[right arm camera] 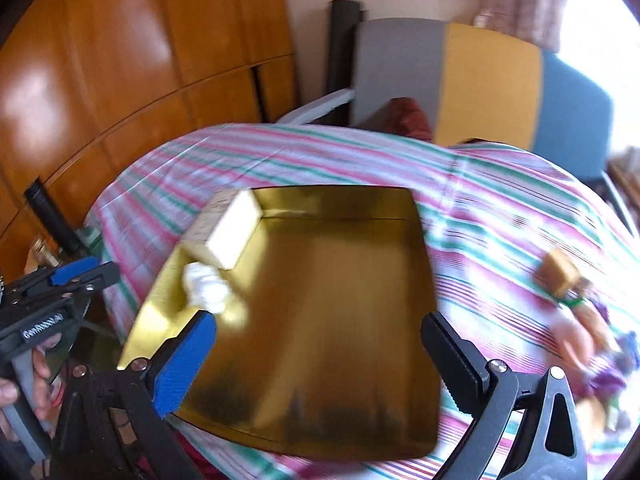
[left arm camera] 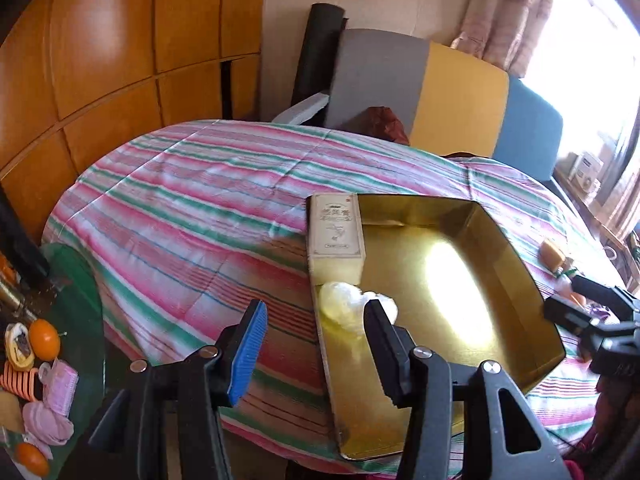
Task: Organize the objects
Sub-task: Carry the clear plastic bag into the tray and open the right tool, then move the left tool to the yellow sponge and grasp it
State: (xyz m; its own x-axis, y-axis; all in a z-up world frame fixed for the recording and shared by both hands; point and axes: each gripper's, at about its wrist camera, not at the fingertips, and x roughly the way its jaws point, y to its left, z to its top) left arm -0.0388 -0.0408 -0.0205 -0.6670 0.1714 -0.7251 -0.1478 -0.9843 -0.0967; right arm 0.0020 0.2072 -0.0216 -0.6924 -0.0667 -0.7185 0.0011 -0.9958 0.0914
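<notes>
A: Where's the tray (left arm camera: 516, 248)?
B: On the striped cloth (left arm camera: 192, 208). A box (left arm camera: 336, 226) and a white wad (left arm camera: 348, 306) sit at its left side.
A: And the tongs?
B: Left gripper (left arm camera: 316, 316) gapes at the tray's left rim; right gripper (right arm camera: 320, 332) gapes above the tray. Both hold nothing.
A: Anything around?
B: Small toys (right arm camera: 576, 308) on the cloth to the right, oranges (left arm camera: 44, 338) on a side table (left arm camera: 86, 280) to the left, a chair (left arm camera: 460, 92) behind.

daylight is admitted through the window (left arm camera: 592, 80) at right, which is blown out. glare is thrown across the gold tin (left arm camera: 452, 276). the right wrist view is motion-blurred; edges are fisheye-bent.
</notes>
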